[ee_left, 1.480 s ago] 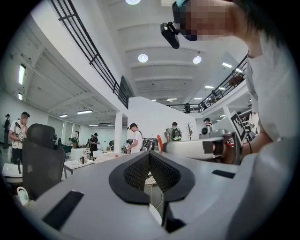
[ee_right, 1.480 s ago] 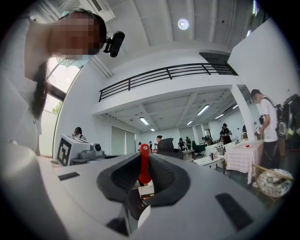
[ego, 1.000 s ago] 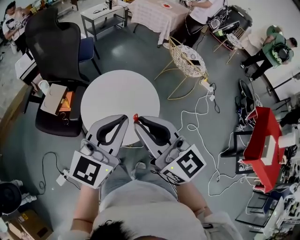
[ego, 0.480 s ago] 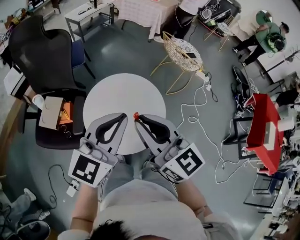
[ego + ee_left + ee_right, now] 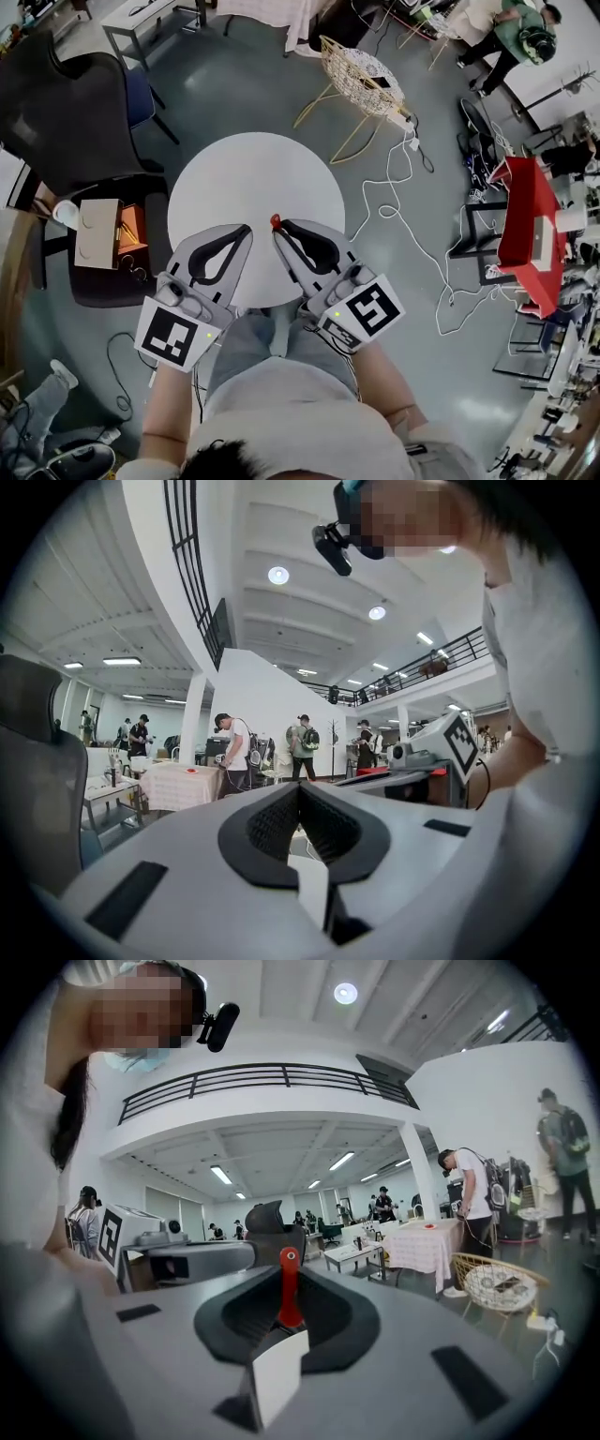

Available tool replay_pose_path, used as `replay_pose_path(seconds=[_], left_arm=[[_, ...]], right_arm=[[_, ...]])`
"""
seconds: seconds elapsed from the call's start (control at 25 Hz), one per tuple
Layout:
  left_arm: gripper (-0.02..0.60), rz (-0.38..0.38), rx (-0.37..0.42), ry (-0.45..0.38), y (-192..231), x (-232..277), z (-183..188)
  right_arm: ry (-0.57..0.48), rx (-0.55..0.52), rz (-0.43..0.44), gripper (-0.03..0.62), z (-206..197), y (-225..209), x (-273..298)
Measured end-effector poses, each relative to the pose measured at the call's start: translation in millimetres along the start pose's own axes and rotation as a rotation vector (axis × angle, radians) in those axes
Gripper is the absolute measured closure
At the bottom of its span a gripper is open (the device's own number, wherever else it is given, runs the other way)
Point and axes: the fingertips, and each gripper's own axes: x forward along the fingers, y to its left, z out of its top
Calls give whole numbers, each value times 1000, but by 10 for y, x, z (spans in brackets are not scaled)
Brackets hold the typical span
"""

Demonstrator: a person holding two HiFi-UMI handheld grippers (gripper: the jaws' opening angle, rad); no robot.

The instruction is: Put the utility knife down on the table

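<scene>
"Utility knife (image 5: 288, 1288): where is it held at this moment?"

"It is gripped in the right claw (image 5: 284, 1326), whose jaws are clenched on it. Only a red end with a small hole is seen standing out past the tips. In the head view that end is seen over the near part of the round white tabletop (image 5: 253, 178). How high above it cannot be judged."

"And the left claw (image 5: 298, 803)?"

"Its jaws are pressed together with nothing between them. It is held just beside the right one."

"What could go wrong from here?"

"Three things are to be feared. If the jaws are parted while the knife is well above the surface, it may be dropped and not laid, and a bounce could be expected. The tips are seen close to the tabletop's near rim, so a knife released there might slide off towards the person's legs. Whether the blade is drawn out cannot be told, and that makes a fall more serious."

"Anything else?"

"A knock from the neighbouring left claw is possible, since little room is left between the two."
</scene>
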Motion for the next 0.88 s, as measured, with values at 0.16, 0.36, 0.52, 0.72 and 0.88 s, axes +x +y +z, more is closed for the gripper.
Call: replay_pose_path(seconds=[0.16,0.36,0.52,0.72,0.88], left_arm=[[572,-38,-18,19,123,14,-191],[572,-64,-55,43,220,53,-421],[572,-74,-79,63,296,98,-613],[572,-89,-101,90,367,130,-866],[572,-94,-124,104,399,151,-999]], right_arm=[[68,27,-44,537,-334,-124,155],[175,68,-84,537,-853,-265,266],[252,103,-106,537,-1267,-365,316],[338,138,-123,537,-1731,-423,349],[402,161,-134,537,-2033,-444,332]])
